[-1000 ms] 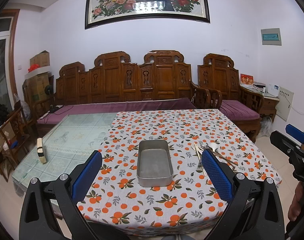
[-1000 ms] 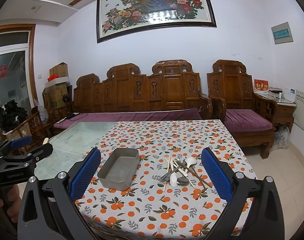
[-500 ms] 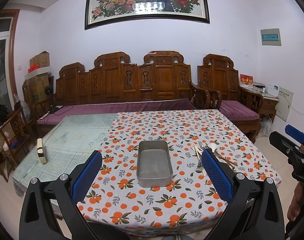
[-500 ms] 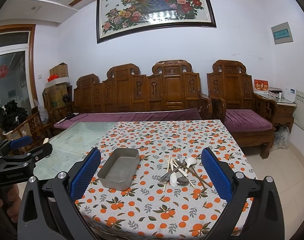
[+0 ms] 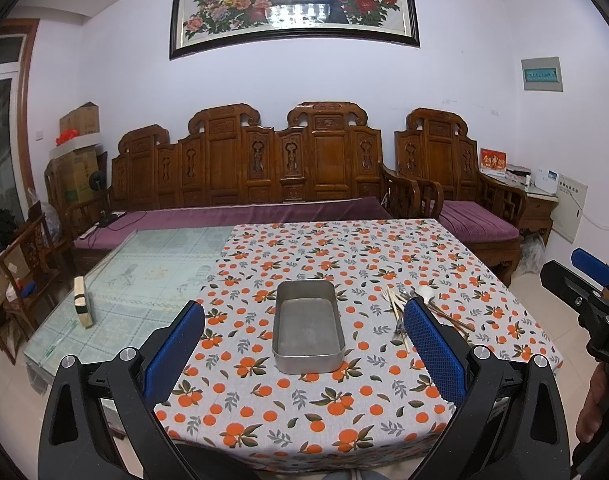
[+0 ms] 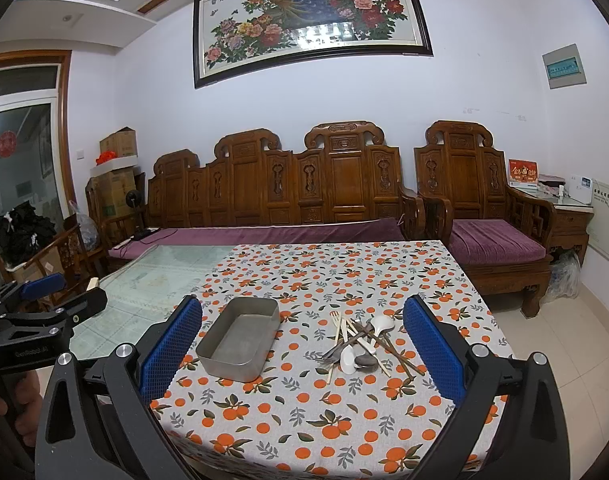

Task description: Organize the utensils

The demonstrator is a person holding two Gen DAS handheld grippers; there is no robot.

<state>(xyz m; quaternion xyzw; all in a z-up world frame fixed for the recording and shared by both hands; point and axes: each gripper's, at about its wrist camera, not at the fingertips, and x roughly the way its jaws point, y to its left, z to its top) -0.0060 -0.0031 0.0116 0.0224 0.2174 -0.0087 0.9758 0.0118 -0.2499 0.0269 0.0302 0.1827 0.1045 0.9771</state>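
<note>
An empty metal tray (image 5: 307, 328) (image 6: 238, 338) sits on the orange-print tablecloth (image 5: 344, 264) (image 6: 344, 276). To its right lies a pile of utensils (image 6: 362, 342) (image 5: 398, 306): forks, spoons, white ceramic spoons and chopsticks. My left gripper (image 5: 304, 350) hovers open in front of the tray, well short of it, nothing between its blue pads. My right gripper (image 6: 302, 344) is open too, held back from the table edge, with tray and pile framed between its fingers. Each gripper shows at the edge of the other's view.
The cloth covers the right part of a glass-topped table (image 5: 152, 276); a small block (image 5: 82, 306) stands on the bare glass at left. A carved wooden sofa (image 5: 264, 184) and armchair (image 6: 488, 216) line the far wall. A hand (image 5: 596, 404) holds the right gripper.
</note>
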